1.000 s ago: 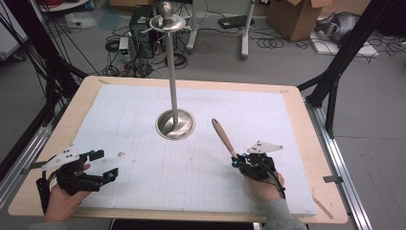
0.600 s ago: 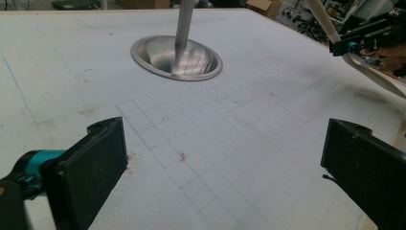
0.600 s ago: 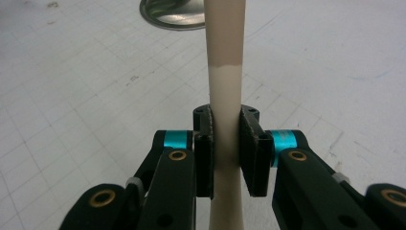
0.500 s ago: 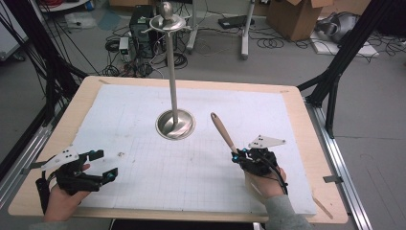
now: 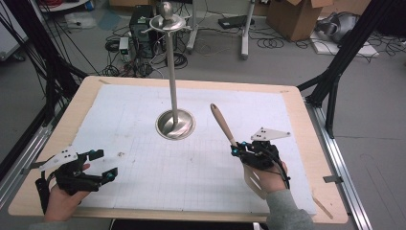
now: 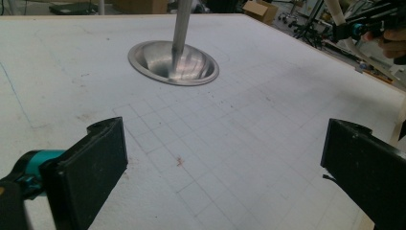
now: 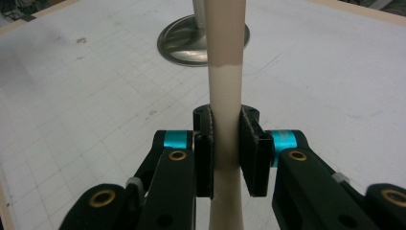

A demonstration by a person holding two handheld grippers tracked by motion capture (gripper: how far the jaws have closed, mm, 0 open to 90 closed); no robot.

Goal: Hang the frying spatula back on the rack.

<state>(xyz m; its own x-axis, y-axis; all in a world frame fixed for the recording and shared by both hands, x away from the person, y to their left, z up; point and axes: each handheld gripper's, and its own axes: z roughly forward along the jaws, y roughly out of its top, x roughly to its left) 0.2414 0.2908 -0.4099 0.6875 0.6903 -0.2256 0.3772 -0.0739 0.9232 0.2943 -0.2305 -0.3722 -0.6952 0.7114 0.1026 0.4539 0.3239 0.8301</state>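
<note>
Wood and pale silicone make up the spatula (image 5: 224, 125) that the right tool (image 5: 238, 149) holds in the high view: it sits right of centre in the frame, gripped at its pale neck, with the wooden handle slanting up and to the left toward the steel stand (image 5: 174, 84) and the broad blade hanging below the hand, off the worktop (image 5: 297, 115). That grip, low on the shaft, leaves the handle end free, probably so it can be brought up to the disc at the top of the stand, which rises from a round base at the centre of the white gridded mat (image 5: 143, 105). At the lower left of this frame the left tool (image 5: 106, 165) rests on the mat with its jaws spread and nothing between them, well apart from the stand, seemingly parked out of the way. In the left gripper view the two black pads (image 6: 95, 163) stand wide at the bottom corners with bare mat between them; the stand's base (image 6: 173, 62) lies at the upper middle, and the right tool (image 6: 356, 29) with the spatula appears at the upper right edge. In the right gripper view the pads (image 7: 203, 153) are closed tight on the spatula's pale shaft (image 7: 225, 105), which runs straight up the middle of the frame, with the stand's base (image 7: 191, 40) behind it.
</note>
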